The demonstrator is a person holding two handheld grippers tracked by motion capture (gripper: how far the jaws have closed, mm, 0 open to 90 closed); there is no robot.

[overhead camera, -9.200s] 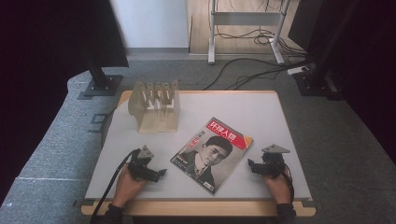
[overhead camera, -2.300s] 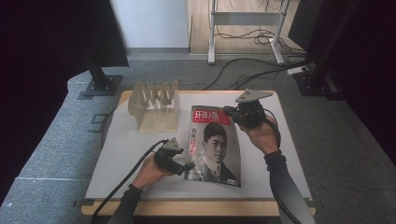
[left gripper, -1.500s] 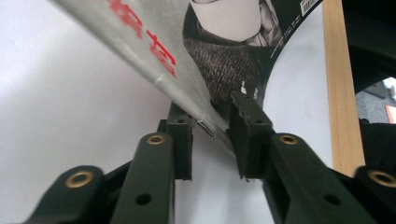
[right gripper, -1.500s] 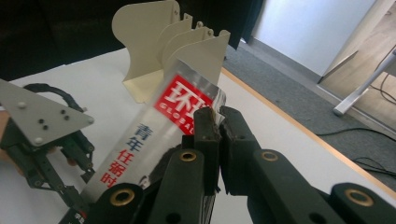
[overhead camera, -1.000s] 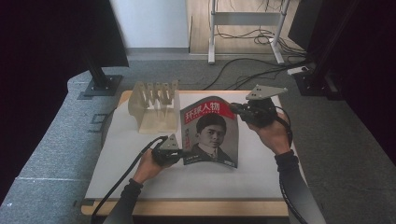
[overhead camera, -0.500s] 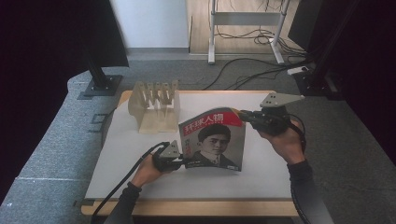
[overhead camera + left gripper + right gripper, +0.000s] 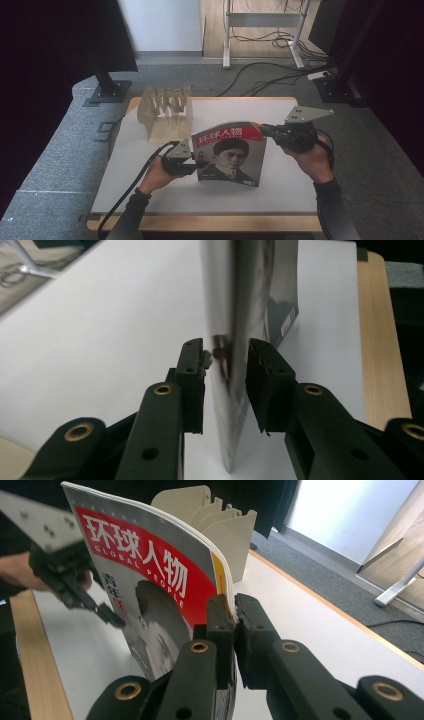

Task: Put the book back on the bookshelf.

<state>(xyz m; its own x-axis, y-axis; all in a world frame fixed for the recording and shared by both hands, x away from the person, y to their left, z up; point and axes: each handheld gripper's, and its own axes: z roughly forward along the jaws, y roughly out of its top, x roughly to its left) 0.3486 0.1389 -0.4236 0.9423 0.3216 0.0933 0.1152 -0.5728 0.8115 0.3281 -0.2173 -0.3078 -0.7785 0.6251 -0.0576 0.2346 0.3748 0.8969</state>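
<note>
A magazine (image 7: 231,152) with a red masthead and a portrait on its cover stands upright on its bottom edge on a white table (image 7: 240,197), just in front and to the right of a cream slotted file rack (image 7: 166,112) as the high view shows it. The work in hand looks to be standing the magazine up so it can go into one of the rack's slots.

The right gripper (image 7: 265,131) pinches the magazine's upper right corner, its jaws pressed together on the pages. The left gripper (image 7: 198,162) sits at the magazine's lower left edge; its jaws have just been opening and now stand slightly apart, with the edge between them but not pressed.

To do this step well, the right gripper should probably hold firm, since it alone now keeps the magazine upright. The cover already bows, so a slow move toward the rack, bottom edge low, would likely stop the pages flopping.

The left gripper view shows what the high view cannot: gaps between each black pad (image 7: 192,385) and the magazine's edge (image 7: 231,390). The right gripper view shows the page block curling over above the jaws (image 7: 150,565), with the rack's dividers (image 7: 220,525) just behind the magazine. The high view gives the whole layout.
</note>
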